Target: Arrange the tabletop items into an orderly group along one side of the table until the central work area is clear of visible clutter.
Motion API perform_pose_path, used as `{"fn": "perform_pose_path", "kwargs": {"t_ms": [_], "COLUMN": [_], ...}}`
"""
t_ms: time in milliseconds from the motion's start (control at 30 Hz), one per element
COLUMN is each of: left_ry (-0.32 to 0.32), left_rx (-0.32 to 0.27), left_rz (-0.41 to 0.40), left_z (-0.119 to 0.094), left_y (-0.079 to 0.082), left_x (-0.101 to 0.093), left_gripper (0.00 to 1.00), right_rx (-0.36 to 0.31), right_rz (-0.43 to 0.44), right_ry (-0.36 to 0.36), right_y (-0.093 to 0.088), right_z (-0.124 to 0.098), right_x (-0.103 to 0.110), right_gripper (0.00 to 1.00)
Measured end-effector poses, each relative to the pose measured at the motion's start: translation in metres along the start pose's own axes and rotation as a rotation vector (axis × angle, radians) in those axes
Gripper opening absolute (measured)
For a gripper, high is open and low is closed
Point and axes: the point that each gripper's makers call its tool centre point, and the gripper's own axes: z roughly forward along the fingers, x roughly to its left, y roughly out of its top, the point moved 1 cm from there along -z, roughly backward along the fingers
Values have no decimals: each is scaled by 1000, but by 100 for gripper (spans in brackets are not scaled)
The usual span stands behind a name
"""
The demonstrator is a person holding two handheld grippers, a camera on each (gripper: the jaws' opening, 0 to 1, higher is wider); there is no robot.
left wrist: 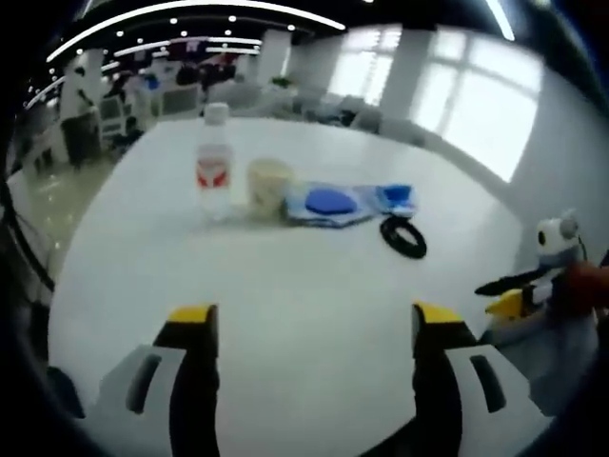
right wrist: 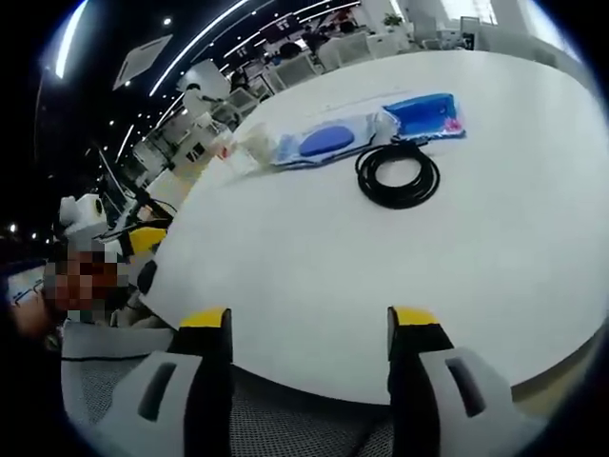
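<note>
White and smooth, the round tabletop (left wrist: pixel 285 314) carried a small row of items at its far side, well away from both grippers. A clear plastic water bottle with a white cap and a red label (left wrist: pixel 213 171) stood upright, and just beside it stood a pale cream-coloured cup (left wrist: pixel 268 186). Next to the cup lay two flat clear plastic packets with blue contents (left wrist: pixel 347 202), and near them a black coiled cable (left wrist: pixel 403 236) lay flat on the tabletop.

The bottle would probably be light but easy to tip, and its wall slippery — a hold around the middle, near the label, seemed safest. The cup looked light and perhaps easy to crush. The packets seemed soft and thin, so an edge would be the place to pinch them. The cable was limp; one side of the loop could be taken.

In the right gripper view the packets (right wrist: pixel 366 129) lay end to end, with their long axis along the row.

The left gripper (left wrist: pixel 314 328) was open and held nothing, and the right gripper (right wrist: pixel 309 328) likewise — both hovered above the near part of the tabletop.
</note>
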Motion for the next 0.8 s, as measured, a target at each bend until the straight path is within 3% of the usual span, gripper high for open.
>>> {"fn": "perform_pose_path", "kwargs": {"t_ms": [167, 300, 433, 600, 700, 800], "left_ry": [-10, -14, -8, -16, -33, -70], "left_rx": [6, 26, -11, -53, -51, -71], "left_rz": [18, 34, 5, -30, -11, 60], "left_z": [-10, -8, -11, -19, -18, -18], "left_y": [-8, -11, -2, 6, 3, 10], "left_x": [-9, -15, -13, -18, -26, -39], "left_gripper": [82, 84, 84, 84, 84, 84], "right_rx": [-5, 29, 42, 29, -18, 32], "right_rz": [-8, -54, -108, -112, -178, -197], "right_ry": [-3, 16, 17, -5, 37, 39], "right_y": [2, -2, -2, 3, 8, -1], "right_z": [-1, -2, -7, -13, -14, -10], "right_x": [-1, 7, 14, 14, 22, 25], "right_gripper": [68, 75, 76, 77, 76, 74]}}
